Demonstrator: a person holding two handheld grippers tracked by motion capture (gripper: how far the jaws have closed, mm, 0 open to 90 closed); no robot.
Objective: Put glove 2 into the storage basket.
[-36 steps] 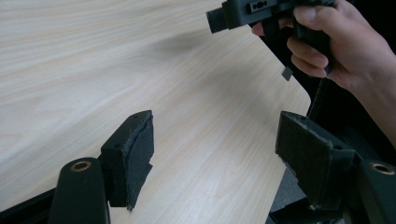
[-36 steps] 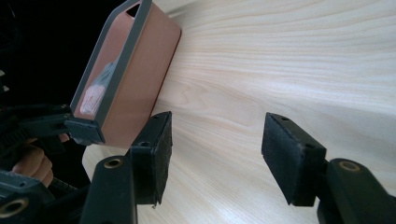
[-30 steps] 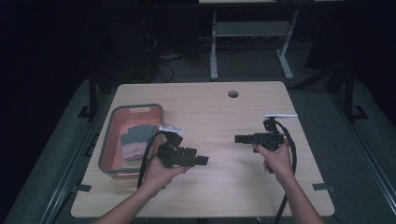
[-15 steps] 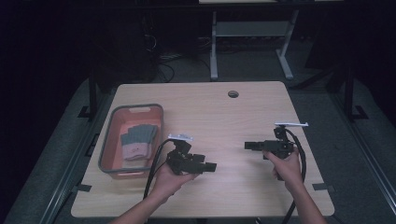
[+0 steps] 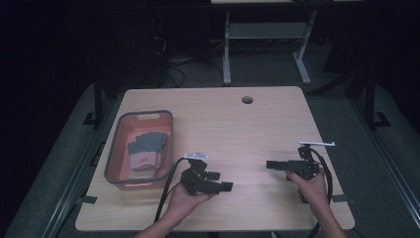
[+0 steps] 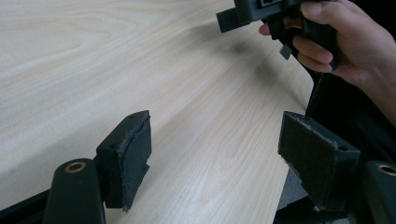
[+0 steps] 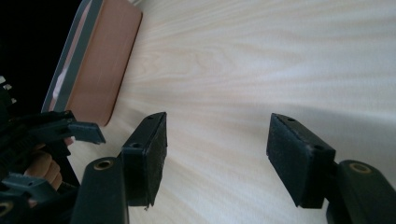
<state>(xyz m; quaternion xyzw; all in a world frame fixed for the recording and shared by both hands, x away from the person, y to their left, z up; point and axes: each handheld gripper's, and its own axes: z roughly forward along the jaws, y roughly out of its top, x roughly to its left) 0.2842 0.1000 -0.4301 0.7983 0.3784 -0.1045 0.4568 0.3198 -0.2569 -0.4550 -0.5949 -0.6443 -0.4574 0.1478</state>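
both hands lower and nearer table's front edge than a second ago. left: pink bin (image 5: 115,156) holds folded grey-and-pink cloths (image 5: 147,148), soft, light, limp; best pinched at folded edge. no readable writing. left gripper (image 5: 220,181) jaws apart, empty. right gripper (image 5: 273,164) jaws just been opening, nothing between, over bare table (image 5: 247,129).

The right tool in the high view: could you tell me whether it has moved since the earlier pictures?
Yes. The right tool has come toward the table's near edge and slightly rightward, away from the round hole, its jaws opening, empty.
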